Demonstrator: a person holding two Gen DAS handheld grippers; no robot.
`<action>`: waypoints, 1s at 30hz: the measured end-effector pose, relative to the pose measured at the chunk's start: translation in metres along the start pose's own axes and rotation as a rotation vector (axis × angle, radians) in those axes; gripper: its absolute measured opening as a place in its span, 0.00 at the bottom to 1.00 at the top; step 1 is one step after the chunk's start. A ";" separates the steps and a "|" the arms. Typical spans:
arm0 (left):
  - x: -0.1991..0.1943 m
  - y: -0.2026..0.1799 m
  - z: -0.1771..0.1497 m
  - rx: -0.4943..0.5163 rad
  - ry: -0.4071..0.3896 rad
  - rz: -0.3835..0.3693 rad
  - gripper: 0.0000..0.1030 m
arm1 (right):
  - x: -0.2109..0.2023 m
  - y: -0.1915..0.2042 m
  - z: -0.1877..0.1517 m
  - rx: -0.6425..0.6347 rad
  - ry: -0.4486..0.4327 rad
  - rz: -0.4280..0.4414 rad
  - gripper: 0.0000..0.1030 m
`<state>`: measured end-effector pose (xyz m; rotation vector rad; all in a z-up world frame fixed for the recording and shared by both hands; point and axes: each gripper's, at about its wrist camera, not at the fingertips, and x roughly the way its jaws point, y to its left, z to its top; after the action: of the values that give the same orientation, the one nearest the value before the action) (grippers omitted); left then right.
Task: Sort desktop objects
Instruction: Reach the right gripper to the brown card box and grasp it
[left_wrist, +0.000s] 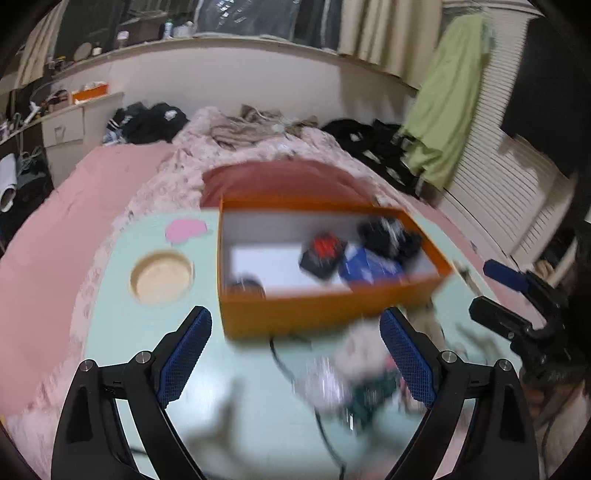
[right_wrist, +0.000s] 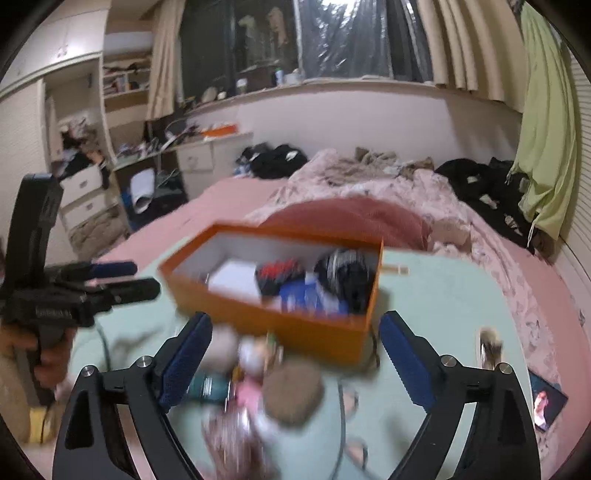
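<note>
Clutter (too blurred to name piece by piece) lay heaped on the pale green table, just in front of the open orange box that already held a few dark and blue items. Both the left gripper and the right gripper hung above that heap with fingers spread wide, clasping nothing. Beyond the table lay a pink bed strewn with clothes.

An orange cardboard box with a white lining is showing on the pale mint-green tabletop. Inside the box, a black-and-red item is lying beside a blue-and-white packet. Left of the box, a pink paper scrap and a tan round recess are showing.
</note>
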<state>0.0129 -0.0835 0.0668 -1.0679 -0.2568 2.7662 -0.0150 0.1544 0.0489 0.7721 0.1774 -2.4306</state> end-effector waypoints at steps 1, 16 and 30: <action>-0.002 0.004 -0.013 0.004 0.024 -0.013 0.90 | -0.003 -0.001 -0.010 -0.003 0.021 -0.001 0.90; 0.024 -0.020 -0.081 0.173 0.124 0.090 1.00 | 0.017 -0.002 -0.073 -0.019 0.217 0.038 1.00; 0.023 -0.017 -0.085 0.168 0.097 0.091 1.00 | 0.013 -0.002 -0.076 -0.012 0.193 0.059 1.00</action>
<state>0.0554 -0.0534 -0.0061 -1.1931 0.0370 2.7449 0.0119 0.1718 -0.0213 0.9930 0.2400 -2.2964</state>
